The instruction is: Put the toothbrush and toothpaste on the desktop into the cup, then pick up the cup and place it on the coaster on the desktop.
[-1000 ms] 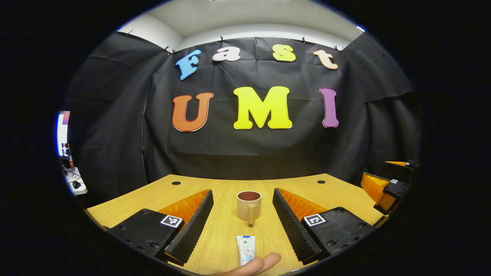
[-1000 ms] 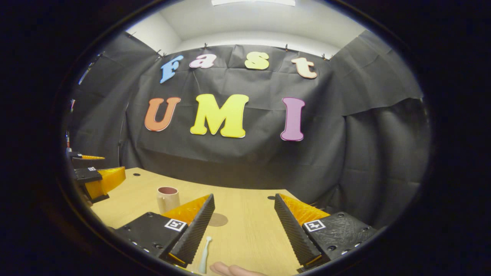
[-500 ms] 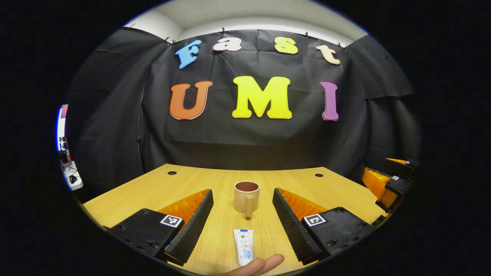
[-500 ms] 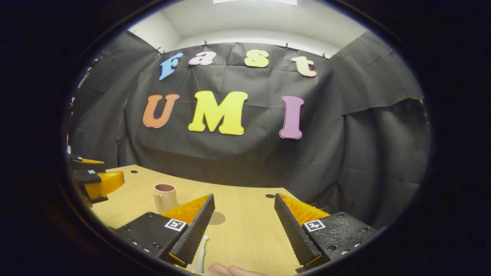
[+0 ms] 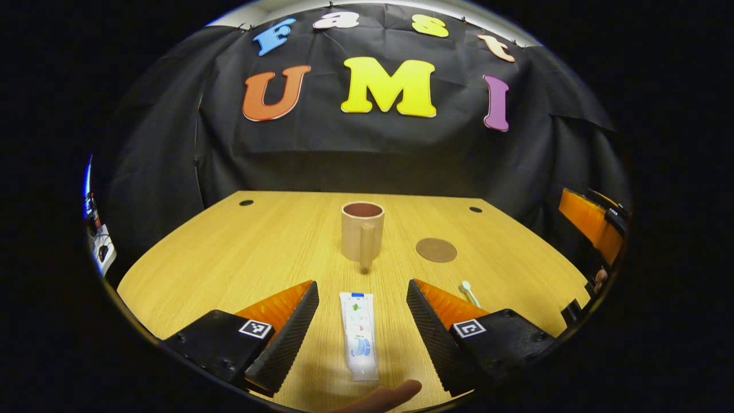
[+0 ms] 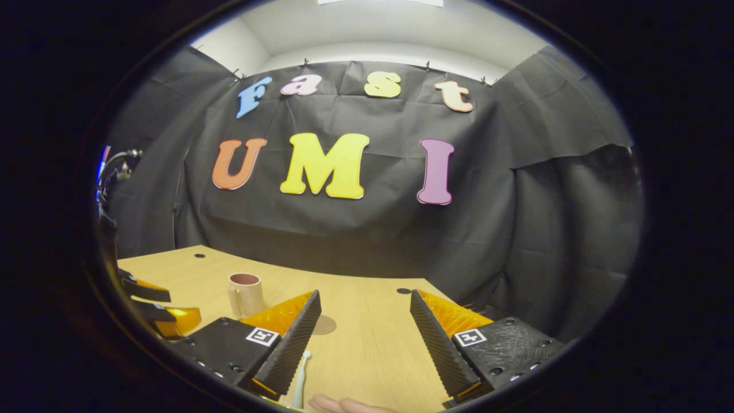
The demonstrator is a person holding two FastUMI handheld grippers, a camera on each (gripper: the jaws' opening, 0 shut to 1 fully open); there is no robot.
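Tilted down now, left gripper (image 5: 362,321) jaws gape around toothpaste (image 5: 359,335), lengthwise toward cup (image 5: 362,231).

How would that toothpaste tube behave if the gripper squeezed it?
The toothpaste tube lies flat and looks soft, so it would probably dent. Its flat form suggests it won't roll. It seems light, likely easy for the open left gripper.

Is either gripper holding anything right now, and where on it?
Nothing is held. The white toothpaste tube lies between the left gripper's open jaws; the right gripper is open too.
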